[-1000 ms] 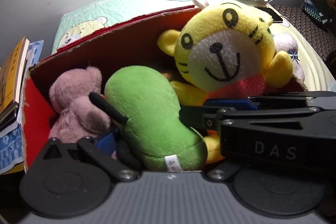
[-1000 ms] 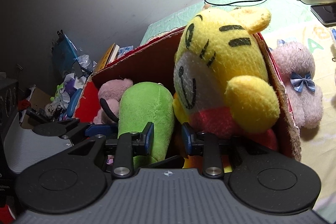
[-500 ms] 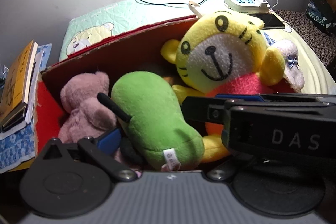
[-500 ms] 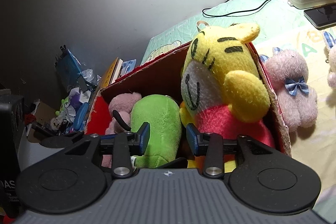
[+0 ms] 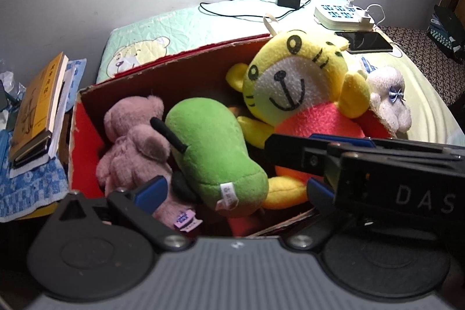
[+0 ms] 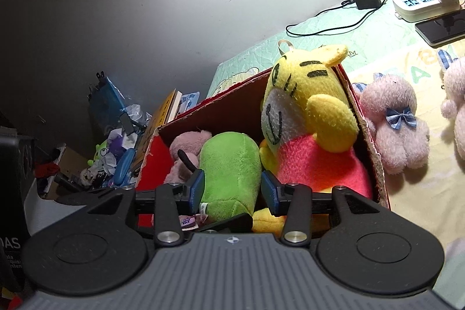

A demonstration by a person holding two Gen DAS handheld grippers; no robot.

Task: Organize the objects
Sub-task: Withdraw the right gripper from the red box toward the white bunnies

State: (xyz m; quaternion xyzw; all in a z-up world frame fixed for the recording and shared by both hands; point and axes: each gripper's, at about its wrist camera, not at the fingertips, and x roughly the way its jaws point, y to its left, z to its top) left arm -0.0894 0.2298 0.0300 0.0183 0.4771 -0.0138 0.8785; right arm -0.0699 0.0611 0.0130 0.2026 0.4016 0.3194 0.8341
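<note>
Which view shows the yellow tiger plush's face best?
The left wrist view: the yellow tiger plush faces that camera, so both eyes, nose, smile and whiskers show, above the red box wall. The right wrist view catches it side-on, showing only part of the mouth, head stripes, one ear and an arm.

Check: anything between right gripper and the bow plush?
Yes: the box wall, with the yellow tiger leaning on it, stands between the bow plush and the right gripper, whose jaws have just been opening, gripping nothing.
</note>
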